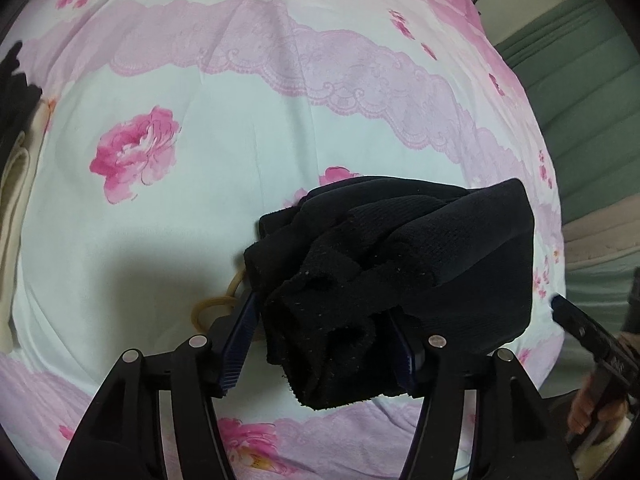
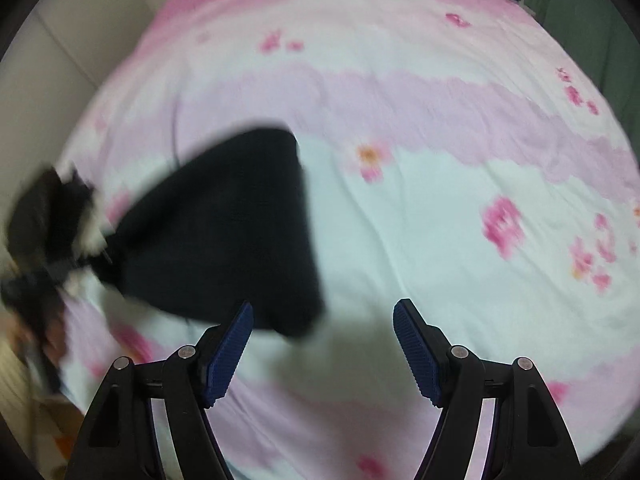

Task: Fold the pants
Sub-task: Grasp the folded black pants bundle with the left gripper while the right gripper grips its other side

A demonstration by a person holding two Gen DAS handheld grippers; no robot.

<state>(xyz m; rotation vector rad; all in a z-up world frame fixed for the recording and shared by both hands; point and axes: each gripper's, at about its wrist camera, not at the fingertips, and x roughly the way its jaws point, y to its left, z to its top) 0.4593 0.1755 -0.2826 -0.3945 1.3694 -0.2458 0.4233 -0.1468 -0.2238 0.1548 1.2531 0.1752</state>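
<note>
The black pants (image 1: 420, 256) are bunched between the fingers of my left gripper (image 1: 324, 332), which is shut on them and holds them over the pink floral bedsheet (image 1: 192, 208). In the right wrist view the pants (image 2: 240, 232) hang as a dark, blurred shape left of centre, with the left gripper (image 2: 48, 240) blurred at their far left end. My right gripper (image 2: 322, 320) is open and empty, just below and right of the pants' lower edge. Its fingertip also shows at the right edge of the left wrist view (image 1: 560, 304).
A beige cloth (image 1: 16, 184) and another dark garment (image 1: 16, 80) lie at the bed's left edge. A tan rubber band (image 1: 216, 304) hangs by the left finger. Green bedding (image 1: 588, 92) lies beyond the bed's right side. A white wall (image 2: 60, 48) stands at the left.
</note>
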